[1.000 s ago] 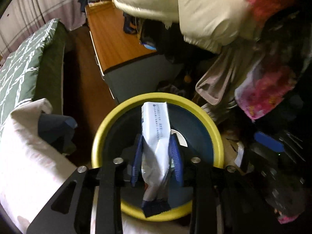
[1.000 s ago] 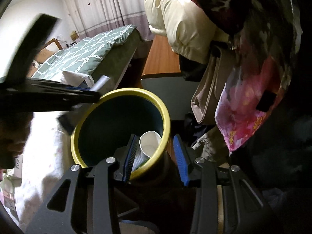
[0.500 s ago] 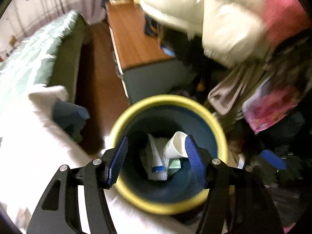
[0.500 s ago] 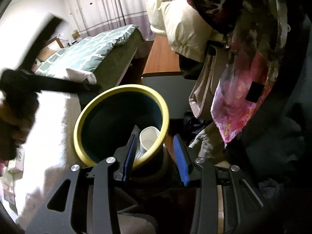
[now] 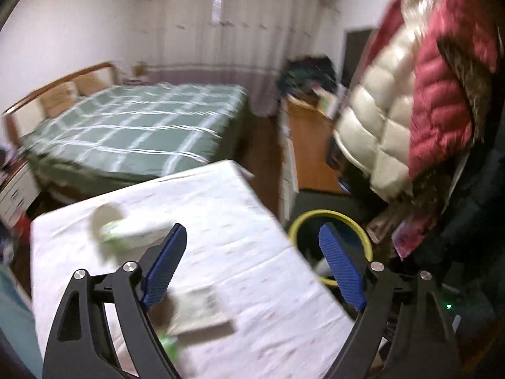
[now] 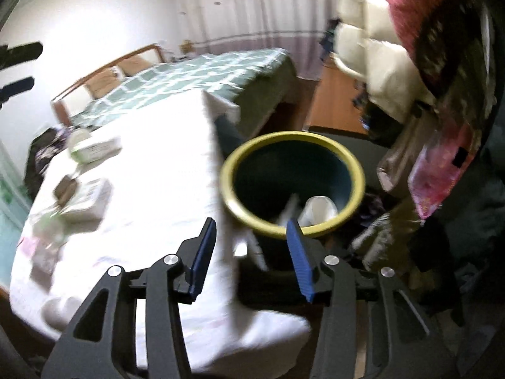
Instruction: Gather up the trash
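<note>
The yellow-rimmed dark bin (image 6: 292,145) stands beside the white-clothed table (image 6: 157,158); a white cup (image 6: 318,210) and a wrapper lie inside it. The bin also shows in the left wrist view (image 5: 328,216). My left gripper (image 5: 252,265) is open and empty above the table (image 5: 221,221). Blurred trash lies there: a green-and-white pack (image 5: 126,237) and a flat carton (image 5: 199,312). My right gripper (image 6: 252,252) is open and empty, over the table edge next to the bin. Several boxes and packs (image 6: 91,202) lie on the table's left part.
A green checked bed (image 5: 135,132) stands behind the table. Puffy jackets (image 5: 410,110) and clothes hang at the right above the bin. A wooden cabinet (image 5: 309,151) sits behind the bin.
The left gripper let the wrapper fall into the bin, opened wide and swung up and left over the table. The right gripper opened wider and drew back from the bin rim.
</note>
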`<action>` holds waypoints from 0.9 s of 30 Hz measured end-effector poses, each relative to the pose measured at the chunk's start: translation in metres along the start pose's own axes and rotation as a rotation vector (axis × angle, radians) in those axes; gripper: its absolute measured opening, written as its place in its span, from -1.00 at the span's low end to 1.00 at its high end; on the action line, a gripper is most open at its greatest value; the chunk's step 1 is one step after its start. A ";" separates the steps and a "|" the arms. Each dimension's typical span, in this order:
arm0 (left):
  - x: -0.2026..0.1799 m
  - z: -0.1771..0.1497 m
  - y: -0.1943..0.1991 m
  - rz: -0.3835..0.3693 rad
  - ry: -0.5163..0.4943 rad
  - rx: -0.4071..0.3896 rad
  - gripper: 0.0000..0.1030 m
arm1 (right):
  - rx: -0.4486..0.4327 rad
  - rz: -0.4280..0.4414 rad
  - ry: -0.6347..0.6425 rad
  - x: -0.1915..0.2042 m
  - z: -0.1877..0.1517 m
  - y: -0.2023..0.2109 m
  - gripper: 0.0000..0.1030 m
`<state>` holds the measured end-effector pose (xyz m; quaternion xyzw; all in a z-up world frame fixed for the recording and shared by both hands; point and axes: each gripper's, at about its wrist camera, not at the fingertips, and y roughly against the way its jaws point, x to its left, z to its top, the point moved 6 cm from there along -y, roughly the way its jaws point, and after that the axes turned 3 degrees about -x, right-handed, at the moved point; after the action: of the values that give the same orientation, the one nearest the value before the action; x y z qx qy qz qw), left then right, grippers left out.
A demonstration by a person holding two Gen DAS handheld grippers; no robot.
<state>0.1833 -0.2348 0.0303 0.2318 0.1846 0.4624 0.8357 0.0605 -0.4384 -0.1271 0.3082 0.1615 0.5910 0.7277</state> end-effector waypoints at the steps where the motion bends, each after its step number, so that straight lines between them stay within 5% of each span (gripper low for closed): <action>1: 0.012 -0.007 0.015 0.021 0.018 -0.020 0.69 | -0.009 0.037 0.021 0.015 -0.004 0.008 -0.12; 9: 0.097 -0.092 0.132 0.220 0.160 -0.138 0.78 | -0.014 0.252 0.198 0.107 -0.029 0.040 0.05; 14: 0.130 -0.138 0.178 0.334 0.253 -0.190 0.89 | -0.026 0.365 0.300 0.165 -0.044 0.056 0.46; 18: 0.143 -0.158 0.188 0.375 0.282 -0.186 0.89 | -0.051 0.334 0.355 0.189 -0.058 0.059 0.66; 27: 0.137 -0.171 0.193 0.340 0.258 -0.189 0.89 | 0.003 0.284 0.351 0.198 -0.082 0.038 0.68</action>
<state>0.0303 0.0092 -0.0155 0.1192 0.2039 0.6375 0.7333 0.0320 -0.2228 -0.1397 0.2215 0.2416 0.7318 0.5975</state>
